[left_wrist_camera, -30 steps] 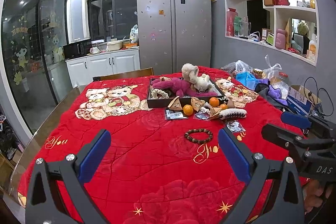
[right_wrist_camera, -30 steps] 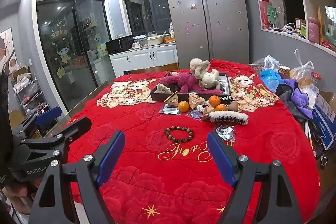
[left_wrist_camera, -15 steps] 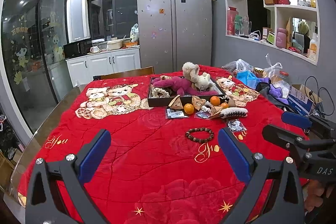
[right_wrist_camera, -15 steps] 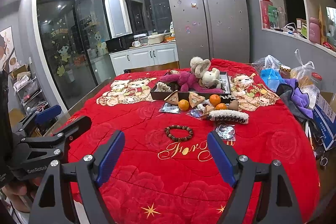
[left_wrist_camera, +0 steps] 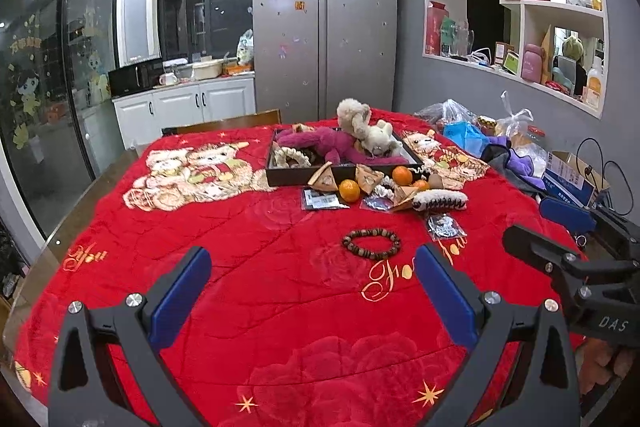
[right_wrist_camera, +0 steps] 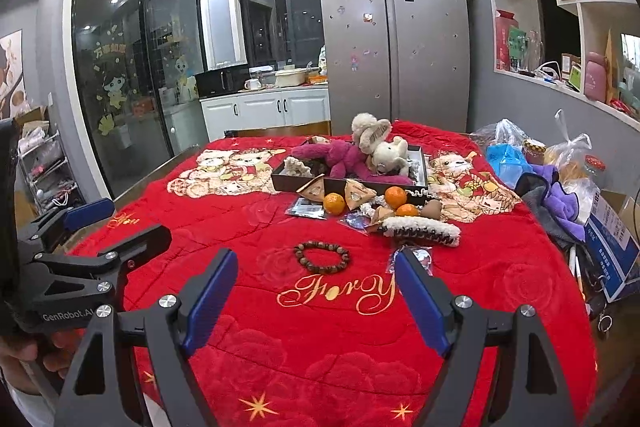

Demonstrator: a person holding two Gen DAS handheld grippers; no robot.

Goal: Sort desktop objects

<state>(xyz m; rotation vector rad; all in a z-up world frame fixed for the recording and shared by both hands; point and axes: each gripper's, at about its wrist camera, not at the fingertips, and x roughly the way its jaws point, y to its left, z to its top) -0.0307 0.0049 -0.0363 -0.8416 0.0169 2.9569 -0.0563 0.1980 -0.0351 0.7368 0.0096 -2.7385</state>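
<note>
While both tools hover over the near blanket, the left gripper [left_wrist_camera: 312, 275] and right gripper [right_wrist_camera: 316, 279] stand wide apart, holding nothing. Nearest item: bead bracelet [right_wrist_camera: 322, 257], loose on the red blanket [right_wrist_camera: 248, 227]. Beyond: oranges [right_wrist_camera: 333, 203], a fuzzy hair clip [right_wrist_camera: 420, 228], packets. Farthest: dark tray [right_wrist_camera: 304, 182] holding plush toys [right_wrist_camera: 352, 157]. Sorting appears barely begun; most items remain outside.

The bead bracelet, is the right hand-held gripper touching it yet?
Apart. In the right wrist view, the bead bracelet lies flat on the red blanket, with bare blanket showing between it and the open right hand-held gripper.
</note>
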